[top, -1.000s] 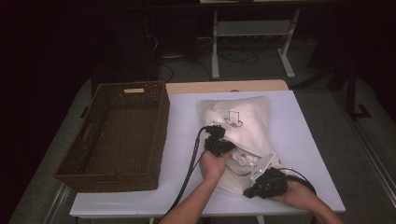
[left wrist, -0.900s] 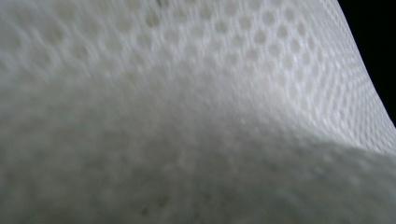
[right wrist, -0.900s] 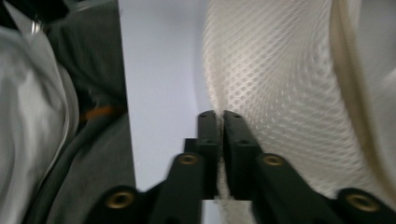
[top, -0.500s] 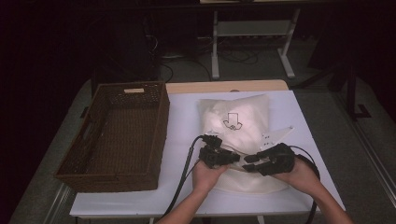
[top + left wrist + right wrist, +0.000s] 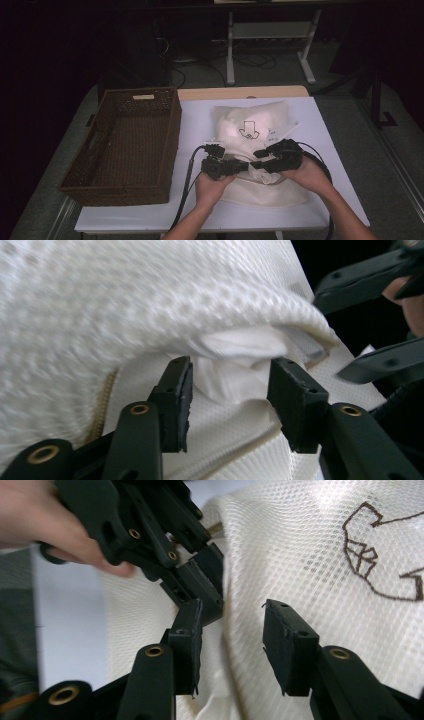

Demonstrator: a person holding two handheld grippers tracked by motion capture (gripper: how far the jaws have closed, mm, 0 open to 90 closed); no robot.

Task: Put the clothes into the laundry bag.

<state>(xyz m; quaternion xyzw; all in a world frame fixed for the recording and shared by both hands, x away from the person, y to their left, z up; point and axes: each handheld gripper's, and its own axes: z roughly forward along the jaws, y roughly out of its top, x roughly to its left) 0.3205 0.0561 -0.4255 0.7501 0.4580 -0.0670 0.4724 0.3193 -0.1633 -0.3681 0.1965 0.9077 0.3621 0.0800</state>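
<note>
While both jaws gape, mesh bag (image 5: 260, 150) between grippers (image 5: 250, 164).

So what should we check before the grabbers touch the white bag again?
1. Left gripper jaws open, mesh bag cloth between them but unpressed: ok.
2. Right gripper jaws open, nothing pinched: ok.
3. The two grippers close together over the bag's near edge, may bump: not ok.
4. Zipper open or shut: cannot tell.
5. Wicker basket beside the bag has room: ok.

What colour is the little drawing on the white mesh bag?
Dark brown, stitched on the mesh bag; clearest in the right gripper view.
</note>
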